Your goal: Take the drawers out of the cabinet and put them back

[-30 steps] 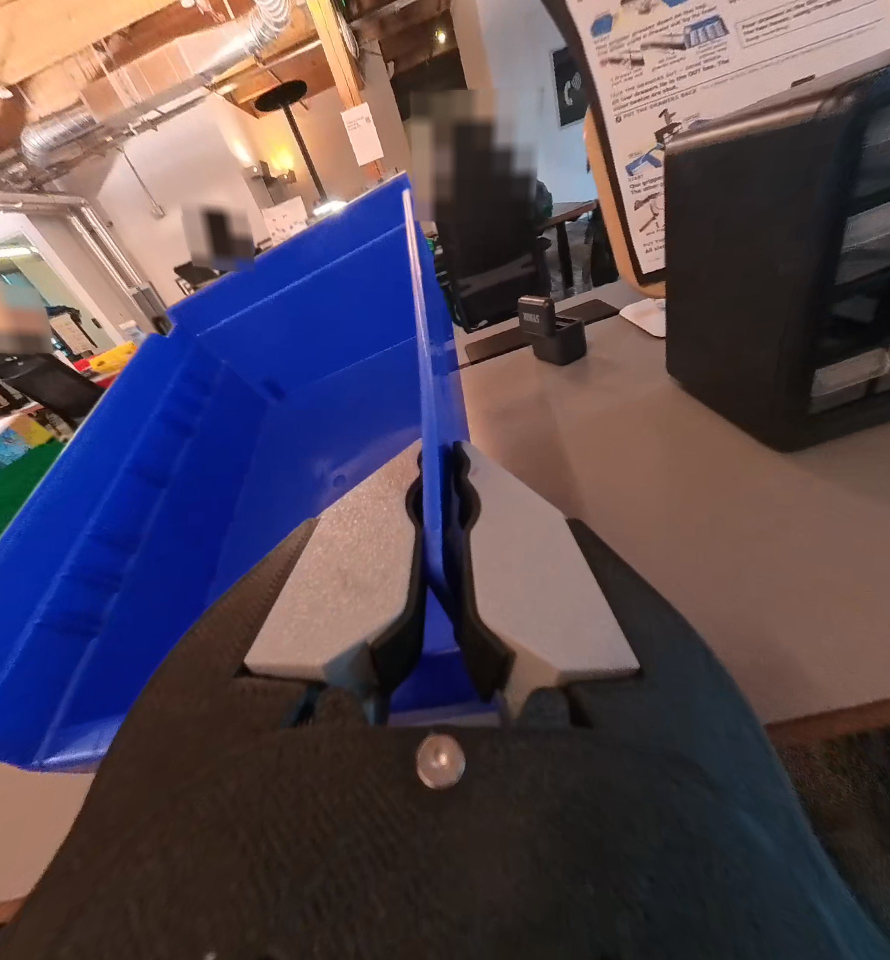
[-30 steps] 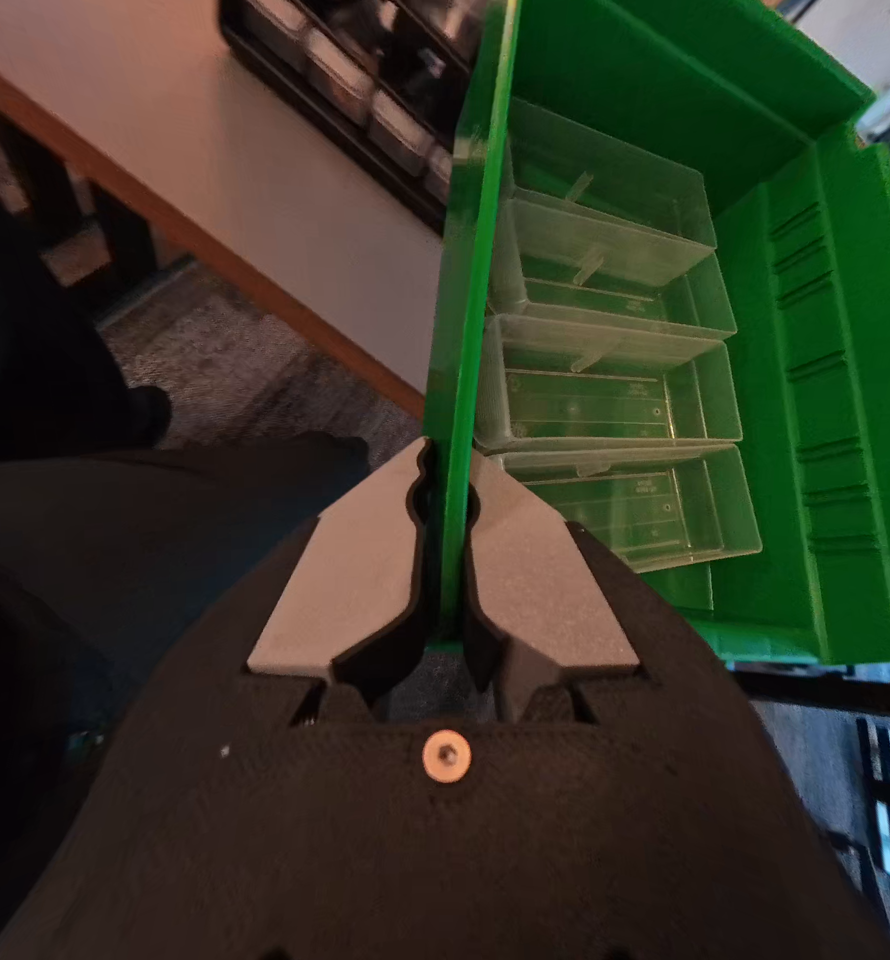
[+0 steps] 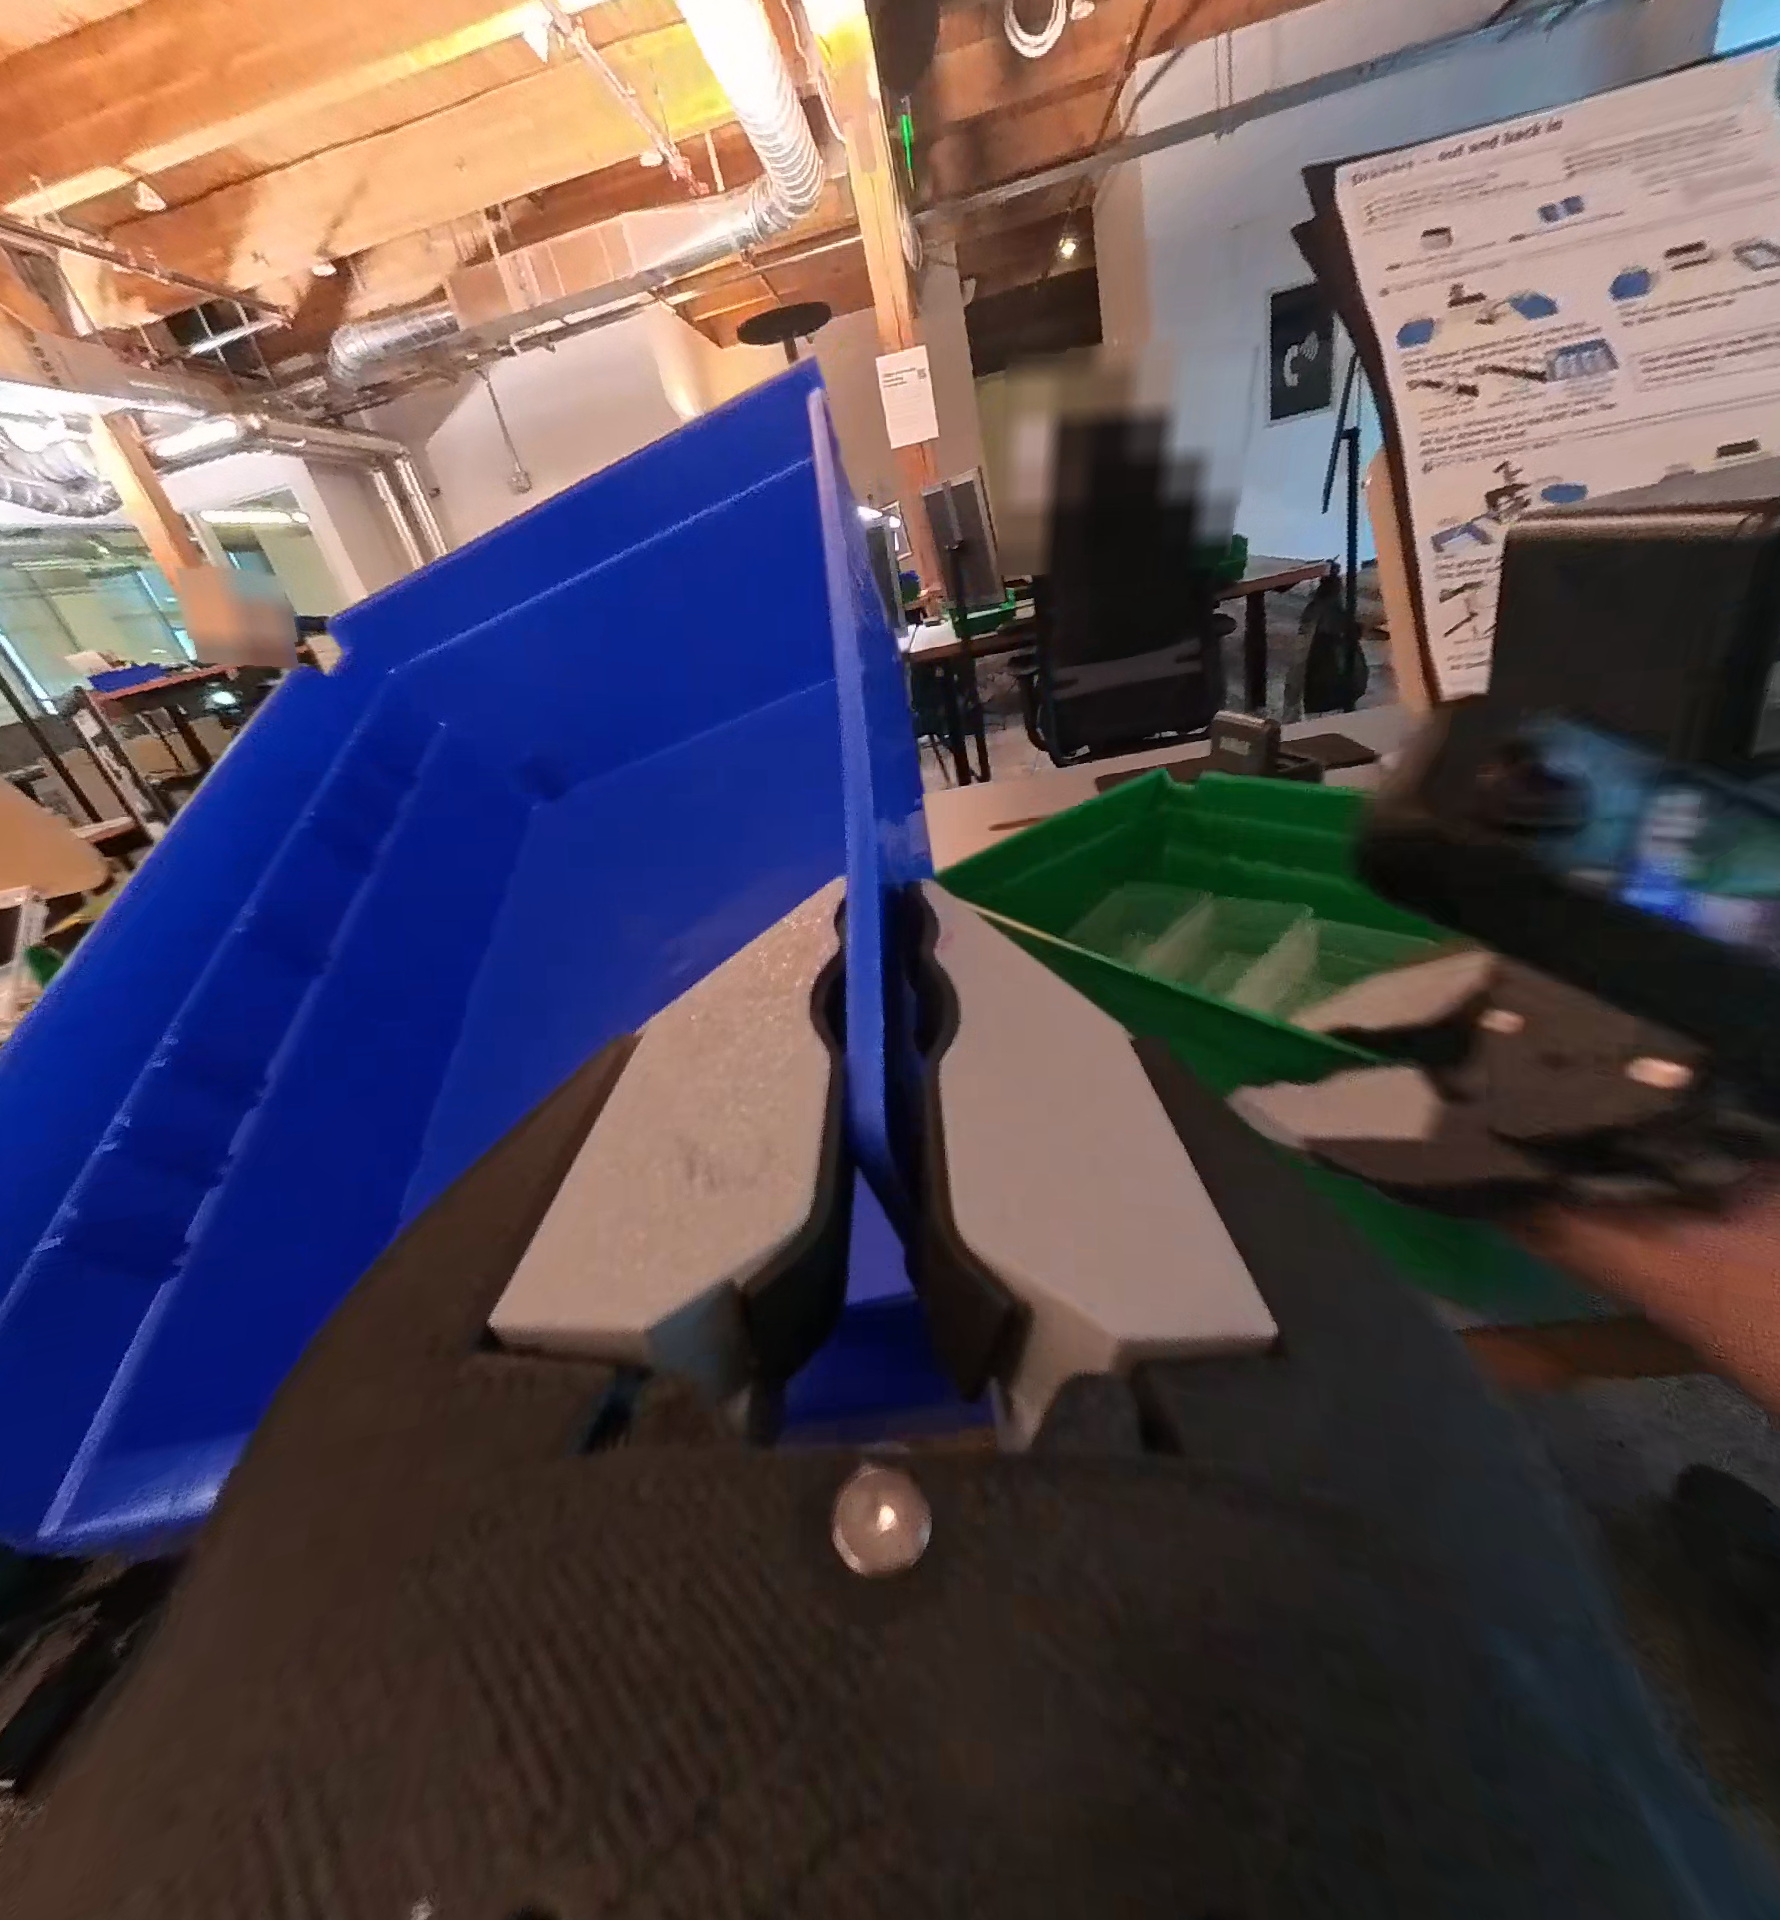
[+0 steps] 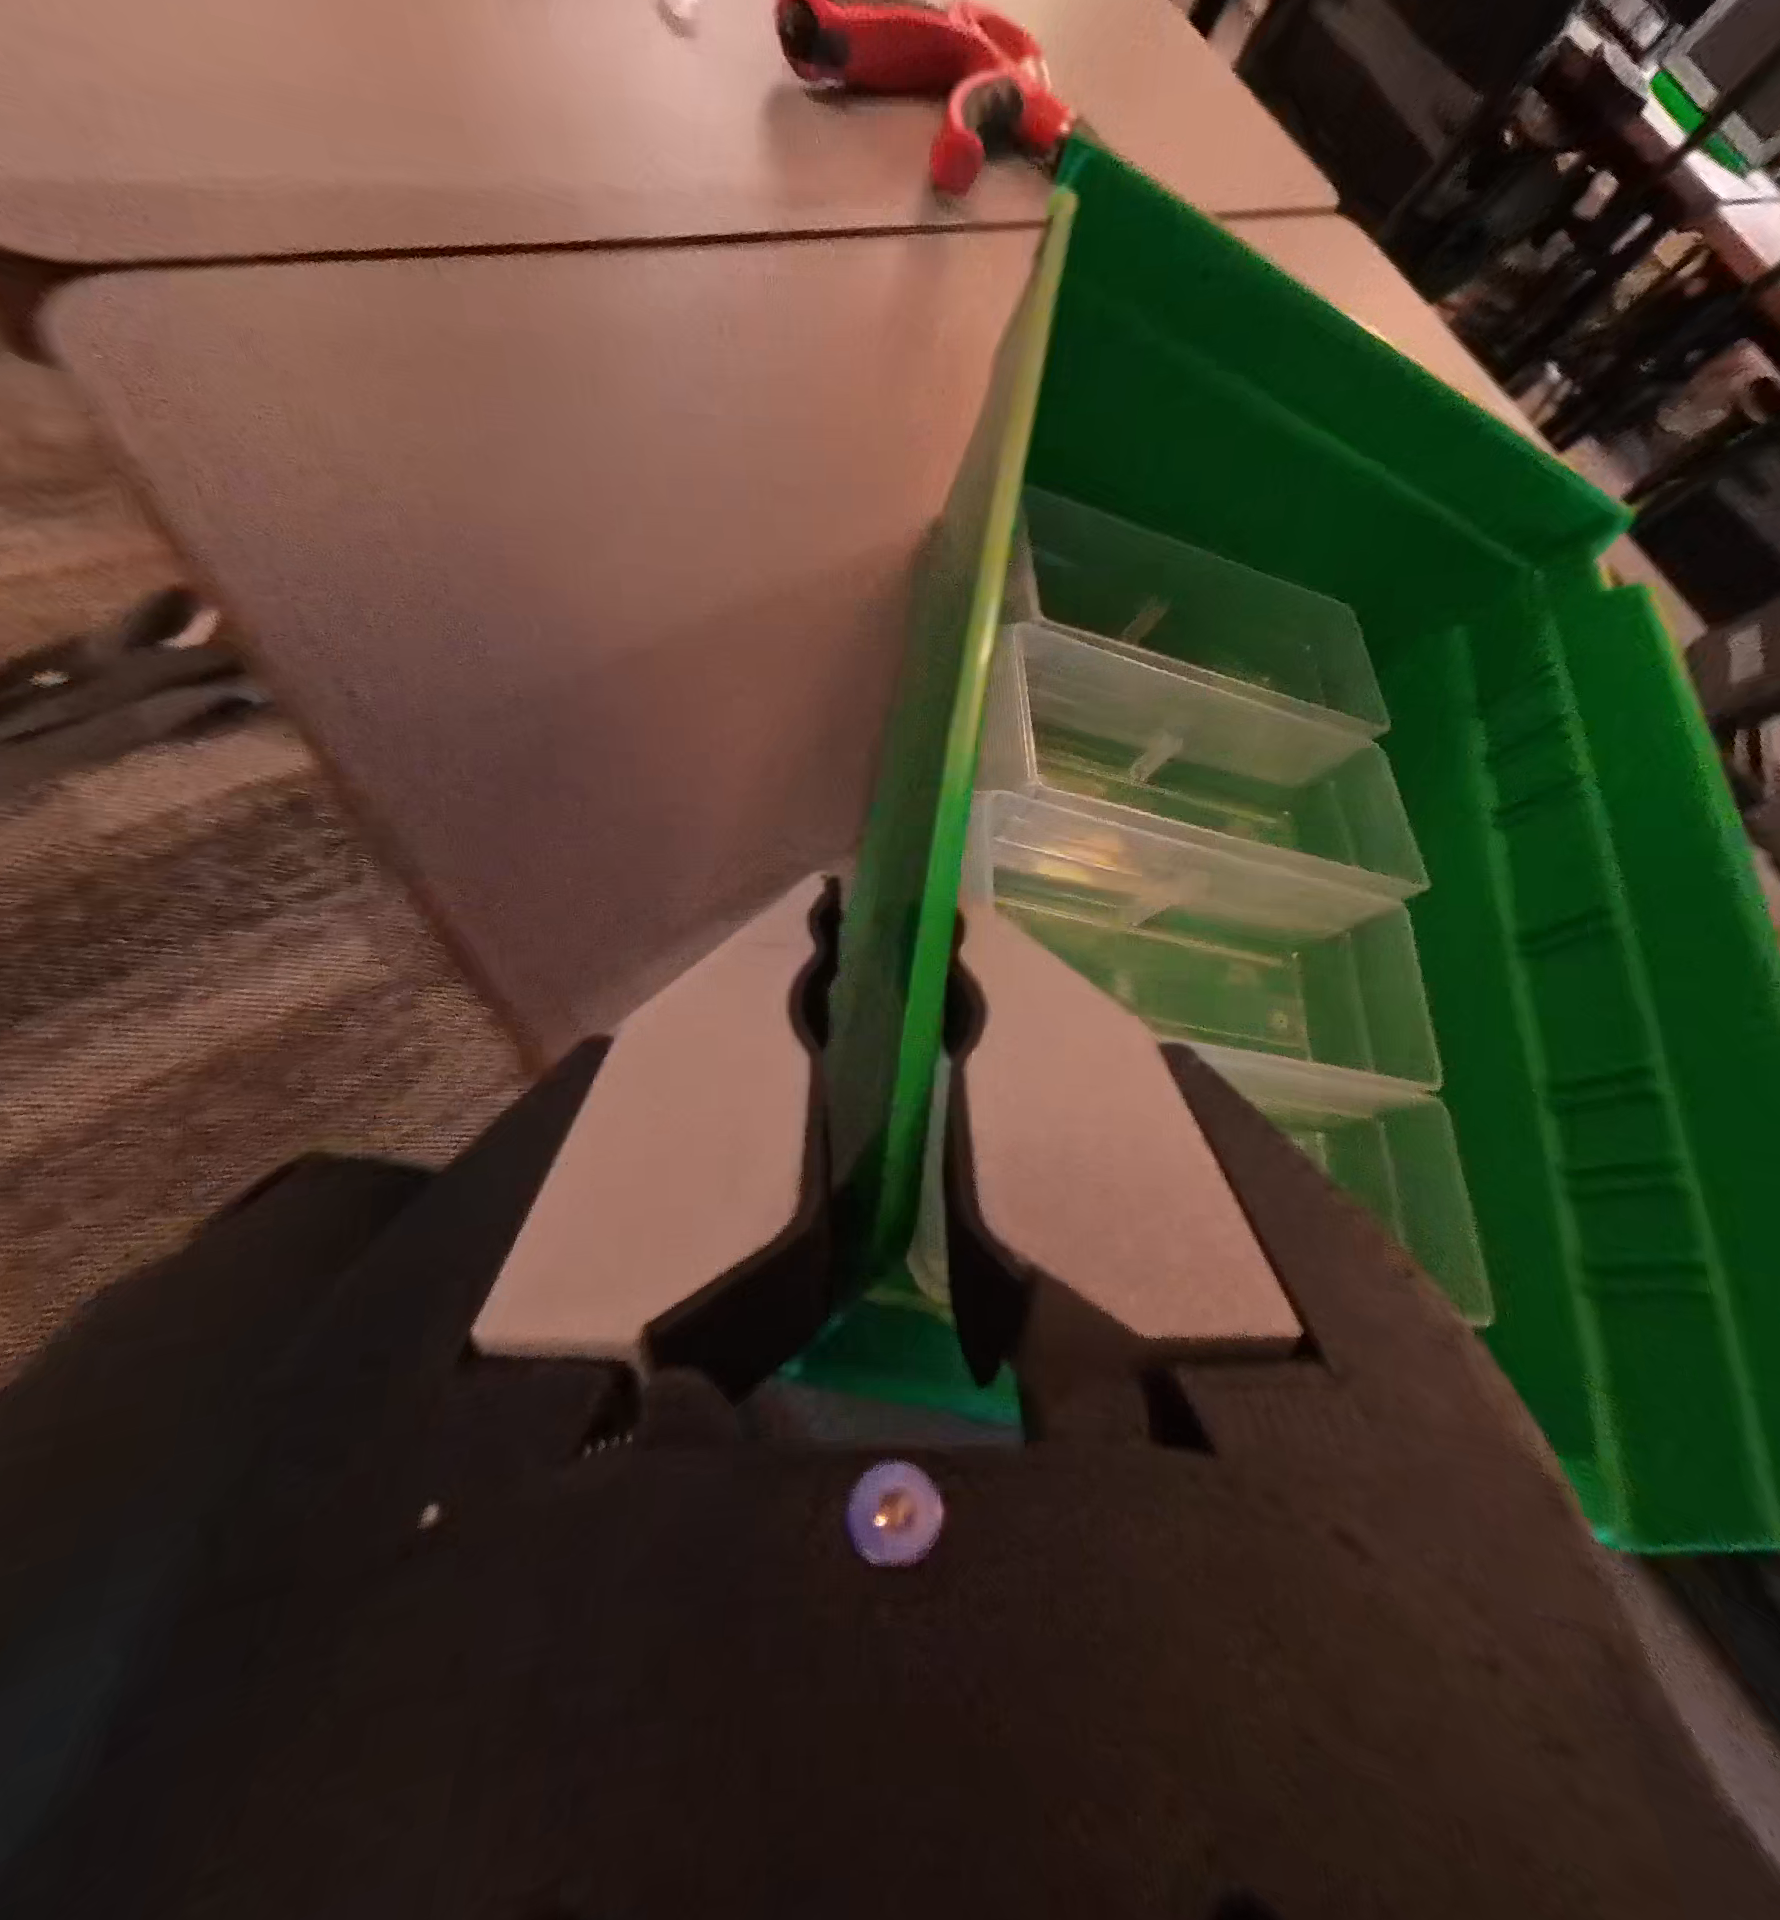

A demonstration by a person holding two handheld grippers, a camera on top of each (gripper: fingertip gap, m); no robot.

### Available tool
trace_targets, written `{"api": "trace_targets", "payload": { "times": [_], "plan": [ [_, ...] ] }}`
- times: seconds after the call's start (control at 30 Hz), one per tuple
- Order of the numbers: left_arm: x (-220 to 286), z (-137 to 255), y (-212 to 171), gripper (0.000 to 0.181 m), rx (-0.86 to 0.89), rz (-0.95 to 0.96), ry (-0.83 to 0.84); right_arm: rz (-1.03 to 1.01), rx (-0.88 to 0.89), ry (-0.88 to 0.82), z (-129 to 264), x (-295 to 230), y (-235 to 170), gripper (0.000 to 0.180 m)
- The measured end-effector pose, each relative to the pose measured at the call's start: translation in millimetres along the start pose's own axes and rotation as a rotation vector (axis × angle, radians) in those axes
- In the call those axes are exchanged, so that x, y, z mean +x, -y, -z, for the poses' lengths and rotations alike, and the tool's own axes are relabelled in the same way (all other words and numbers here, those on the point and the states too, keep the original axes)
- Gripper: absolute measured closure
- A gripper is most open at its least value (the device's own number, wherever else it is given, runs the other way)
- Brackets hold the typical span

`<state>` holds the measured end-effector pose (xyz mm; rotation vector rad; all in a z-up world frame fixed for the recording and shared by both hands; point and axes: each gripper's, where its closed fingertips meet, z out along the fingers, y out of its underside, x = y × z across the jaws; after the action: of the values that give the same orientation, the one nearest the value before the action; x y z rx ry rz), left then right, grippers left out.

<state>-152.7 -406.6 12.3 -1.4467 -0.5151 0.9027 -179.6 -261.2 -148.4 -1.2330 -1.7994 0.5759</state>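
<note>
With clear plastic drawers (image 4: 1208, 790) out in the green plastic bin (image 4: 1613, 935), the right gripper (image 4: 891, 935) clamps its wall, the left gripper (image 3: 886, 935) clamps the empty blue plastic bin (image 3: 346, 935); refilling the black cabinet (image 3: 1675, 613) likely remains.

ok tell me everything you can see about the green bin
The green bin is an open-topped rectangular tub of what looks like glossy moulded plastic, with ribbed slots down one long inner wall and a stepped rim. It holds a row of clear drawers, overlapping like shingles. The right gripper is shut on its thin side wall near one corner. It is tilted in the right wrist view, beside the table; whether it rests on anything is unclear. In the left wrist view it sits right of the blue bin.
</note>
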Motion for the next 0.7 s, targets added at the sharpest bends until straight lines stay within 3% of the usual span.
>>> {"api": "trace_targets", "payload": {
  "times": [0.13, 0.2, 0.3, 0.47, 0.7],
  "plan": [
    [-10, 5, -11, 0.176, -0.021, 0.004, 0.022, 0.074, -0.013, -0.089, -29, 10, 43, 0.15],
    [-15, 11, -16, 0.177, -0.045, 0.014, 0.032, 0.078, 0.034, -0.091, -10, 12, 59, 0.13],
    [-20, 21, -18, 0.178, -0.059, 0.058, 0.03, 0.039, 0.148, 0.013, 44, 4, 60, 0.132],
    [-6, 37, -2, 0.177, -0.026, 0.092, -0.029, 0.023, 0.2, 0.172, 125, 17, -8, 0.138],
    [87, 55, 40, 0.177, 0.028, -0.009, -0.223, -0.008, 0.057, 0.101, 203, 133, -119, 0.143]
  ]
}}
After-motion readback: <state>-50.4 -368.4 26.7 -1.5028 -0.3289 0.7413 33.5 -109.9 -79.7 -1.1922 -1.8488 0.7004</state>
